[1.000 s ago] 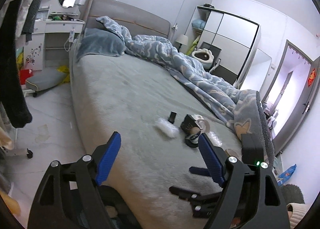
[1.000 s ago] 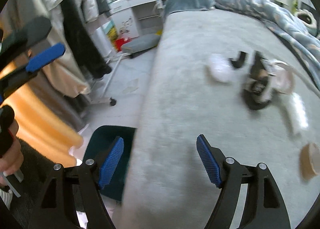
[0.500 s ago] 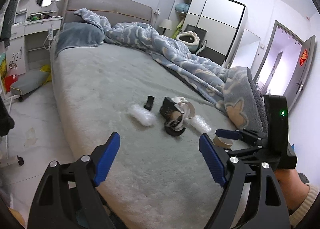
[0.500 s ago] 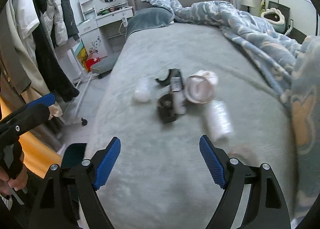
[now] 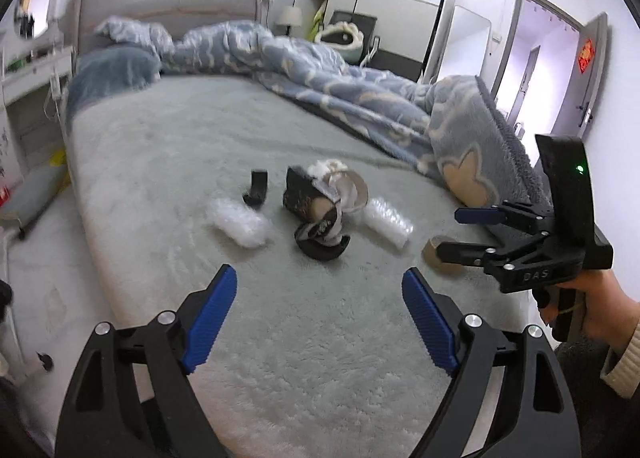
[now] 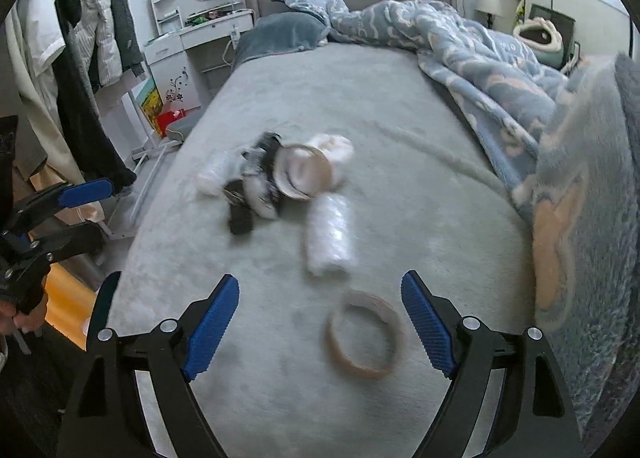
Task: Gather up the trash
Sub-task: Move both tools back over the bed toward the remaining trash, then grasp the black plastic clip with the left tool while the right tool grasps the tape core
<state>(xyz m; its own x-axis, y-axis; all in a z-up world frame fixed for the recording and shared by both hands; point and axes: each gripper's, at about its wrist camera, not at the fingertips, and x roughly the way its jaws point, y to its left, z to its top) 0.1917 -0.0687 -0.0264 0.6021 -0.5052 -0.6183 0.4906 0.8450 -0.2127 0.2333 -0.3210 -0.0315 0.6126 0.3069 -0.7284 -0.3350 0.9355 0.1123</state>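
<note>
Trash lies in a cluster on the grey bed (image 5: 168, 146): a clear plastic wad (image 5: 239, 223), a small black piece (image 5: 256, 189), a dark wrapper pile with a round lid (image 5: 322, 204), a bubble-wrap roll (image 5: 387, 221) and a brown tape ring (image 6: 366, 340). My left gripper (image 5: 319, 312) is open and empty, short of the pile. My right gripper (image 6: 320, 322) is open, with the tape ring lying between its fingers on the bed. The bubble-wrap roll (image 6: 329, 236) and the lid pile (image 6: 288, 176) lie beyond it. The right gripper also shows in the left wrist view (image 5: 460, 232).
A blue patterned duvet (image 5: 360, 90) is heaped along the bed's right side, with a pillow (image 5: 112, 70) at the head. A white dresser (image 6: 200, 38) and hanging clothes (image 6: 80, 38) stand left of the bed. A wardrobe (image 5: 384, 2) and door (image 5: 552, 70) are at the far right.
Both grippers have swung from the bed's left edge toward the trash cluster. The right gripper has come over the tape ring. Both stay open.
</note>
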